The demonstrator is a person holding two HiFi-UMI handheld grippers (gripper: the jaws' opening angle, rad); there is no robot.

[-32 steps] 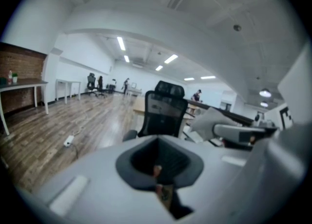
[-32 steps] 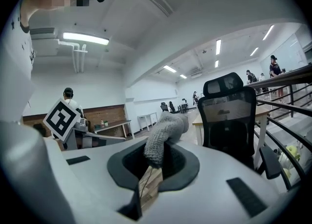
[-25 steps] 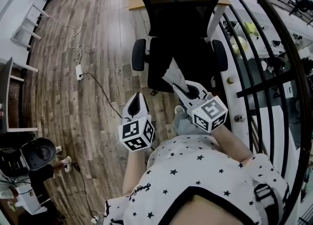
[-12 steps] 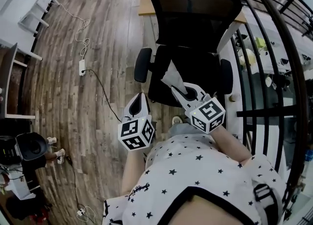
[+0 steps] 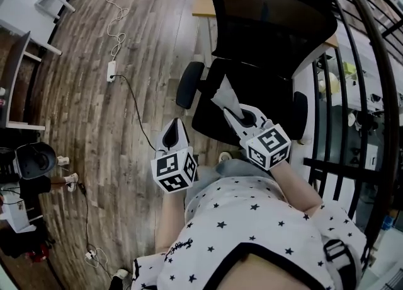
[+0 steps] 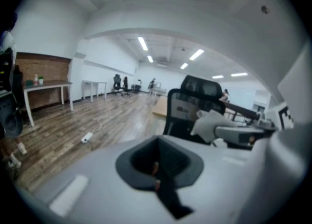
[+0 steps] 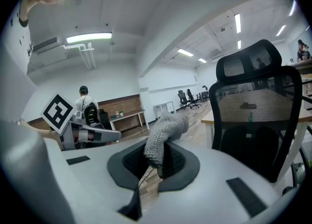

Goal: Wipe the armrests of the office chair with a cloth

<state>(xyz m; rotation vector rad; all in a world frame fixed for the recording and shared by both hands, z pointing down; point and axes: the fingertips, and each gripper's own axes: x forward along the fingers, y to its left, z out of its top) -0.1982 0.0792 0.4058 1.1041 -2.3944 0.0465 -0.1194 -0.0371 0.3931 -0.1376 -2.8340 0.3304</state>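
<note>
A black office chair [image 5: 264, 49] with a mesh back stands ahead of me on the wood floor; its left armrest [image 5: 189, 84] and right armrest [image 5: 300, 115] flank the seat. My right gripper [image 5: 228, 110] is shut on a grey knitted cloth [image 5: 221, 94], held above the seat's front edge; in the right gripper view the cloth [image 7: 163, 135] sticks up out of the jaws with the chair [image 7: 253, 106] just right of it. My left gripper [image 5: 175, 132] is shut and holds nothing, hovering over the floor below the left armrest. The left gripper view shows the chair [image 6: 192, 106].
A black railing [image 5: 352, 93] curves along the right side, with a white surface and small items behind it. A wooden desk [image 5: 208, 2] stands behind the chair. A power strip [image 5: 111, 71] and cables lie on the floor at left. A person [image 7: 85, 106] stands far off.
The view has shifted so the chair sits further right and larger in frame. Both grippers keep their positions relative to me; the cloth stays in the right jaws.
</note>
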